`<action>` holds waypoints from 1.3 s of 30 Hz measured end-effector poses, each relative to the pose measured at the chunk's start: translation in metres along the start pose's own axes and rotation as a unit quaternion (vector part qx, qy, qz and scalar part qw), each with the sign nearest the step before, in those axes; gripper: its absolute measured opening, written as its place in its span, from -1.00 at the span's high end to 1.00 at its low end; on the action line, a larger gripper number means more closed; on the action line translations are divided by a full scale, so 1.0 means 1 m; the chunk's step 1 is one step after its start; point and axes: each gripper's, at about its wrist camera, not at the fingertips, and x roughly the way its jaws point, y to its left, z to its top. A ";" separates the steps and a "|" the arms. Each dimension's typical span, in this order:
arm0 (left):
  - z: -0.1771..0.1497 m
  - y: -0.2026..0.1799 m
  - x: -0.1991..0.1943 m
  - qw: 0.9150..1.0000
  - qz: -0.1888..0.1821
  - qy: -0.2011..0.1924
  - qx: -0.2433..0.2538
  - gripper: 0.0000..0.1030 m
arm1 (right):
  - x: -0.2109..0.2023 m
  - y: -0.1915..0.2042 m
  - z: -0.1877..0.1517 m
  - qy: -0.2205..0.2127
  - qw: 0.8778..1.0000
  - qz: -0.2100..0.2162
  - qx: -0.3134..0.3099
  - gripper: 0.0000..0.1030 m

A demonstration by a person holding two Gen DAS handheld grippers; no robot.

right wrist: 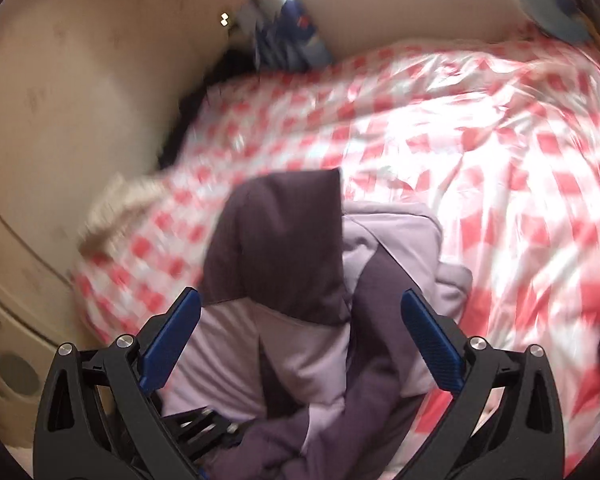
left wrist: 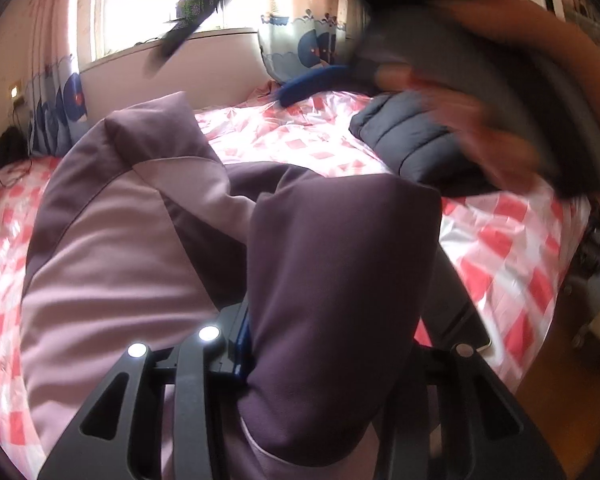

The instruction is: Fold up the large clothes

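Left gripper (left wrist: 332,344), nearest the lens, clamped on a thick dark-purple fold of the two-tone purple garment (left wrist: 140,240), which drapes over its fingers and trails onto the bed (left wrist: 500,240) with its red-checked cover. Right gripper (right wrist: 300,344) wide open above the same garment, nothing between its pads; in the left view it appears blurred beside a dark quilted jacket (left wrist: 412,140). Risks, as judged: the bulky fold may slip from the single grip; the hood (right wrist: 284,240) may bunch under the fold; the slick cover may let the heap slide; the free gripper could snag the jacket.
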 end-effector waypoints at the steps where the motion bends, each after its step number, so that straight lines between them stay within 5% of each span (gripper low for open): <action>1: -0.002 0.000 -0.004 1.000 0.001 0.001 0.004 0.22 | 0.025 0.008 0.005 0.024 0.999 -0.024 -0.011 -0.89; 3: 0.005 -0.004 -0.004 1.000 -0.001 0.007 0.011 0.11 | 0.064 0.004 0.004 0.069 0.993 -0.088 -0.022 -0.89; 8: 0.004 0.019 -0.046 0.996 -0.084 0.031 -0.004 -0.09 | 0.090 -0.037 -0.031 0.057 0.995 -0.071 0.044 -0.87; 13: 0.016 0.100 -0.084 0.984 -0.096 -0.020 -0.151 -0.40 | 0.092 -0.065 -0.071 0.009 0.995 -0.062 0.080 -0.87; 17: 0.048 0.133 -0.044 0.974 -0.097 -0.024 -0.204 -0.47 | 0.090 -0.074 -0.088 -0.027 0.994 -0.052 0.091 -0.87; 21: 0.040 0.128 0.036 0.975 -0.088 0.058 -0.196 -0.47 | 0.083 -0.082 -0.088 -0.004 0.994 -0.060 0.089 -0.87; 24: 0.038 0.101 0.038 0.990 -0.032 0.049 -0.125 -0.48 | 0.068 -0.079 -0.068 0.033 0.992 -0.068 0.096 -0.87; 28: 0.036 0.093 0.042 0.993 -0.020 0.053 -0.103 -0.56 | 0.046 -0.049 -0.045 -0.003 0.992 -0.102 0.074 -0.87; 31: 0.033 0.091 0.042 0.994 -0.017 0.049 -0.097 -0.60 | 0.072 -0.054 -0.054 0.000 0.987 -0.144 0.078 -0.87; 35: 0.027 0.091 0.049 0.993 -0.034 0.057 -0.101 -0.64 | 0.106 -0.104 -0.099 -0.037 0.985 -0.039 0.167 -0.89; 39: 0.026 0.079 0.049 0.996 -0.017 0.060 -0.069 -0.83 | 0.099 -0.093 -0.087 -0.005 0.986 -0.077 0.145 -0.88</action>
